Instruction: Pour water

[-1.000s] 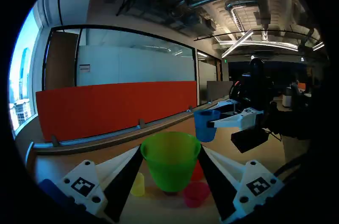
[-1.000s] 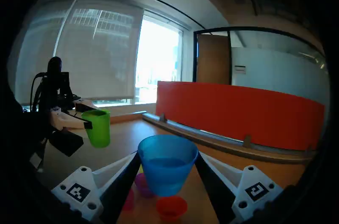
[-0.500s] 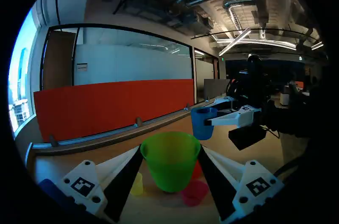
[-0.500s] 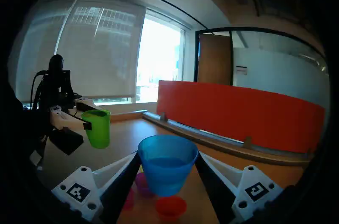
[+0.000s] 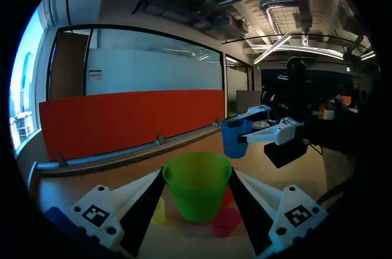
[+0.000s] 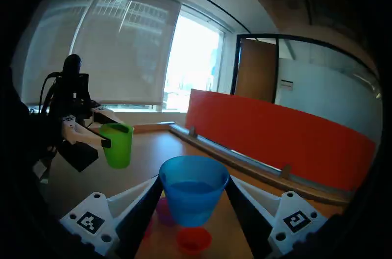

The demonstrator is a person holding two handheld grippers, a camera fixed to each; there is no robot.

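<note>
Left gripper [image 5: 197,179] clamped on upright green cup [image 5: 197,193], right gripper [image 6: 194,182] clamped on blue cup [image 6: 194,202] of water, above table [image 6: 147,153]

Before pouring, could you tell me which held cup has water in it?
The blue cup in the right gripper: a water level shows through its wall, while the green cup in the left gripper looks empty.

A green cup [image 5: 197,185] is shown low at centre of the left gripper view, flanked by white fingers [image 5: 125,195] with black inner faces and black-and-white square markers [image 5: 95,215]. A yellow cup [image 5: 158,211] and a pink cup [image 5: 225,220] are seen beneath. An orange-red panel [image 5: 132,116] is spread across mid-frame. In the right gripper view, a translucent blue cup [image 6: 194,195] is shown above a red cup [image 6: 194,239].
</note>
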